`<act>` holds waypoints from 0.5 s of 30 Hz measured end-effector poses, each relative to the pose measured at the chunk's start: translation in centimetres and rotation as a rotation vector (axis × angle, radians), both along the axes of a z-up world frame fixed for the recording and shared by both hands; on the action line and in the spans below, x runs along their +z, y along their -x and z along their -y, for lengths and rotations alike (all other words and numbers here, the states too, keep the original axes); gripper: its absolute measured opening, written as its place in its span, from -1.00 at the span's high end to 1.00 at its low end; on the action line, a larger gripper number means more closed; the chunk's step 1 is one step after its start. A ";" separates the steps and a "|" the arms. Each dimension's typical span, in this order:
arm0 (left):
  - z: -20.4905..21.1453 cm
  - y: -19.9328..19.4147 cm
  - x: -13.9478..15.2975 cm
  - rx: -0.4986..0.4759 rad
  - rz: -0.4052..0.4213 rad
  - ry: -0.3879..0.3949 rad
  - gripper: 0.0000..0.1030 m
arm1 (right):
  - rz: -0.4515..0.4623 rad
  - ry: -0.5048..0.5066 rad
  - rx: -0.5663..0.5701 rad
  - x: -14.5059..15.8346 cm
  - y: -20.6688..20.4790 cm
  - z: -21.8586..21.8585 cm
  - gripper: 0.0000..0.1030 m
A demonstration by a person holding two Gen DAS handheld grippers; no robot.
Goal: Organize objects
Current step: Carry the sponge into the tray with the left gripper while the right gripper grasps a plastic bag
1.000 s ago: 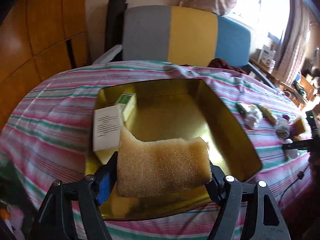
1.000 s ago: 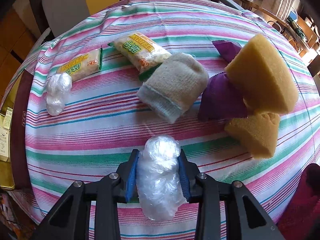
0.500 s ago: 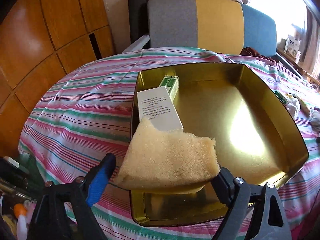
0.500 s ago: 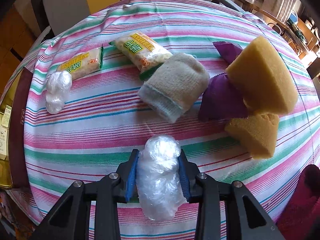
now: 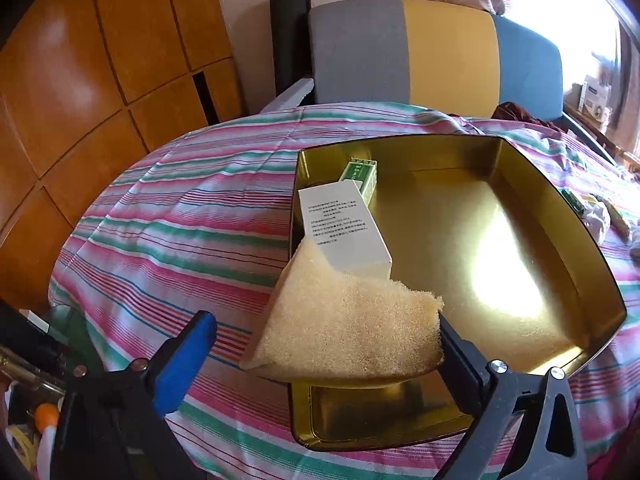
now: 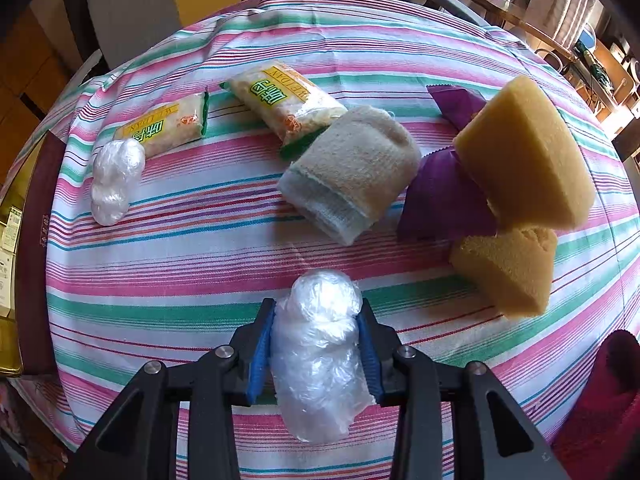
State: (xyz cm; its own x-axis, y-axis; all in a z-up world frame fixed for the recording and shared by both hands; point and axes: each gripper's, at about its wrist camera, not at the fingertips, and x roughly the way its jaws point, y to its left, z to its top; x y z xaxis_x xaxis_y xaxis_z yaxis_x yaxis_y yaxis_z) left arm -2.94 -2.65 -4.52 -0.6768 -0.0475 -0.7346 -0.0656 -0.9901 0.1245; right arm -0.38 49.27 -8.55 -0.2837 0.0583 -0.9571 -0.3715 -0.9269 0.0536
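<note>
A gold tin tray (image 5: 460,220) holds a white box (image 5: 344,228) and a green box (image 5: 360,174) along its left wall. A tan sponge (image 5: 348,328) lies across the tray's near left rim and leans on the white box. My left gripper (image 5: 324,322) straddles the sponge with its jaws opening wide. Its blue left pad (image 5: 188,356) stands clear of the sponge. My right gripper (image 6: 318,308) is shut on a clear plastic wrap bundle (image 6: 320,352) just above the striped cloth.
Beyond the right gripper lie a second plastic bundle (image 6: 114,180), two snack packets (image 6: 168,128) (image 6: 288,100), a beige knitted cloth (image 6: 356,172), a purple pouch (image 6: 440,200) and two yellow sponges (image 6: 524,152) (image 6: 504,268). A chair (image 5: 420,52) stands behind the table.
The left jaws have spread and let go of the sponge, which now rests on the tray's rim against the white box. The right gripper and its bundle have stayed put.
</note>
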 end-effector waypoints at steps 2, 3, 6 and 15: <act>0.1 -0.3 0.4 0.009 -0.016 0.003 -1.00 | 0.000 0.001 0.000 0.1 0.1 -0.3 0.24; 0.2 -0.4 0.6 0.005 -0.028 -0.004 -1.00 | 0.000 0.003 0.000 0.2 0.1 -0.4 0.23; -0.3 0.8 1.5 -0.056 -0.022 -0.072 -1.00 | 0.000 0.001 0.006 0.4 0.3 -0.6 0.18; 0.8 -0.2 1.7 0.001 -0.039 -0.076 -1.00 | 0.002 0.005 0.003 0.8 0.8 -1.5 0.16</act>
State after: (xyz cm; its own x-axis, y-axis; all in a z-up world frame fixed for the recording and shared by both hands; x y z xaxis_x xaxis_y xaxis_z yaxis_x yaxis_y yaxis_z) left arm -2.70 -3.48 -2.86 -0.7049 0.0071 -0.7093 -0.0616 -0.9968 0.0512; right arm -1.17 50.77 -7.72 -0.2823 0.0529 -0.9579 -0.3688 -0.9277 0.0574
